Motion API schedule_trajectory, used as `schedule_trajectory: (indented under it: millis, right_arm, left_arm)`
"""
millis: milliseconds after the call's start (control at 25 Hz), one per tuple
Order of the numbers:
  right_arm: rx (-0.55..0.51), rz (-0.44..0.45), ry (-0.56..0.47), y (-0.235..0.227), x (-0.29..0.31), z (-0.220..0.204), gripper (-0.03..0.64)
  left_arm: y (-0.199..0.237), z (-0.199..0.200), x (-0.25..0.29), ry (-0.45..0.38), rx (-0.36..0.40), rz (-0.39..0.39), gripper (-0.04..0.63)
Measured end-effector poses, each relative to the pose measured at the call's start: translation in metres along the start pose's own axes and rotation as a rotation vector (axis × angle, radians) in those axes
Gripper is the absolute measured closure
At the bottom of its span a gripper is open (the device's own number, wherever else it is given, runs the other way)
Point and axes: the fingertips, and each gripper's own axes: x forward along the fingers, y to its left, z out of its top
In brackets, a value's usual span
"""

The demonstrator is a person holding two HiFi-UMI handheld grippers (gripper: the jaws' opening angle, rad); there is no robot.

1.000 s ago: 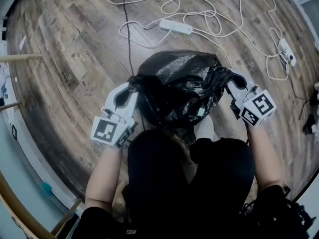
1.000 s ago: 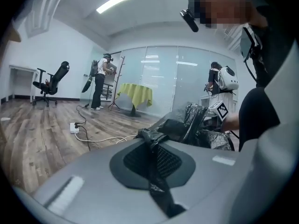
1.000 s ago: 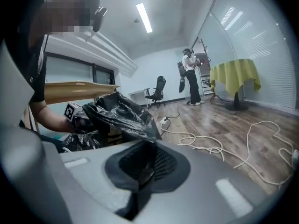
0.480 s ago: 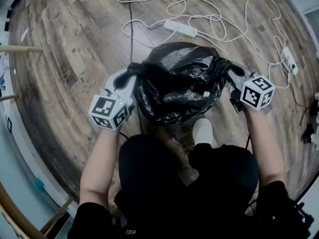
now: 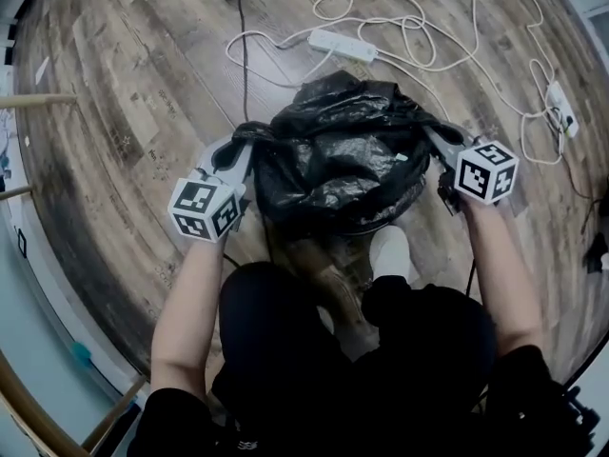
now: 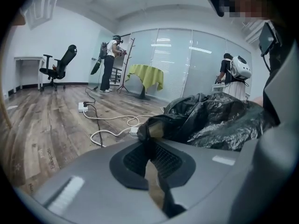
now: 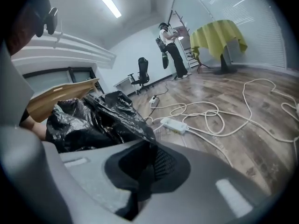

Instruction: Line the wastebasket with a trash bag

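A crumpled black trash bag (image 5: 338,155) is stretched between my two grippers in the head view. My left gripper (image 5: 244,141) is shut on the bag's left edge, and my right gripper (image 5: 429,135) is shut on its right edge. In the left gripper view a strip of black film runs from the bag (image 6: 215,120) into the closed jaws of the left gripper (image 6: 152,132). The right gripper view likewise shows the bag (image 7: 93,120) pinched in the right gripper (image 7: 148,149). The wastebasket (image 5: 376,225) is nearly all hidden under the bag; only a dark curved rim shows at the near side.
A white power strip (image 5: 343,46) and looping white cables (image 5: 447,27) lie on the wooden floor beyond the bag. The person's white shoe (image 5: 388,252) is just behind the basket. Wooden furniture legs (image 5: 38,100) stand at the left. Other people and an office chair (image 6: 60,64) are far off.
Both grippers have sunk toward the floor with the bag still held. The bag has come down and sits lower and flatter over the basket.
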Motion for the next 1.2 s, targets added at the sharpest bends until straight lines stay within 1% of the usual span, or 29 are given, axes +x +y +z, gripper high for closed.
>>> schedule_trajectory:
  millis: [200,400,480,560,720,800,960,1040,1120,1200]
  right_arm:
    - [0.041,0.0,0.032,-0.008,0.006,-0.024,0.615]
    - [0.082,0.017,0.053,-0.01,0.01,-0.041,0.615]
    - [0.087,0.024,0.053,-0.009,0.015,-0.043,0.615]
    - [0.076,0.009,0.045,-0.012,0.019,-0.041,0.615]
    - [0.043,-0.046,0.03,-0.025,0.018,-0.031,0.615]
    - [0.053,-0.052,0.03,-0.031,0.018,-0.03,0.615]
    - [0.068,-0.039,0.055,-0.033,0.025,-0.035,0.615]
    - [0.041,-0.019,0.047,-0.025,0.023,-0.033,0.615]
    - [0.022,0.012,-0.017,-0.016,0.013,-0.02,0.615]
    - [0.019,0.019,-0.095,-0.011,-0.003,-0.002,0.615]
  left_arm:
    - [0.002,-0.02,0.009,0.04,-0.011,-0.013,0.592]
    - [-0.012,-0.039,0.009,0.058,-0.024,-0.089,0.591]
    - [-0.014,-0.041,0.012,0.059,-0.032,-0.102,0.591]
    - [-0.01,-0.039,0.017,0.059,-0.033,-0.088,0.591]
    - [0.006,-0.031,0.025,0.062,-0.051,-0.022,0.591]
    - [0.01,-0.03,0.029,0.069,-0.072,-0.018,0.591]
    - [0.006,-0.033,0.037,0.085,-0.114,-0.041,0.591]
    - [0.005,-0.027,0.031,0.057,-0.093,-0.027,0.591]
    - [0.002,-0.013,0.017,-0.01,-0.055,-0.038,0.591]
    - [-0.005,0.001,0.001,-0.069,-0.009,-0.071,0.58]
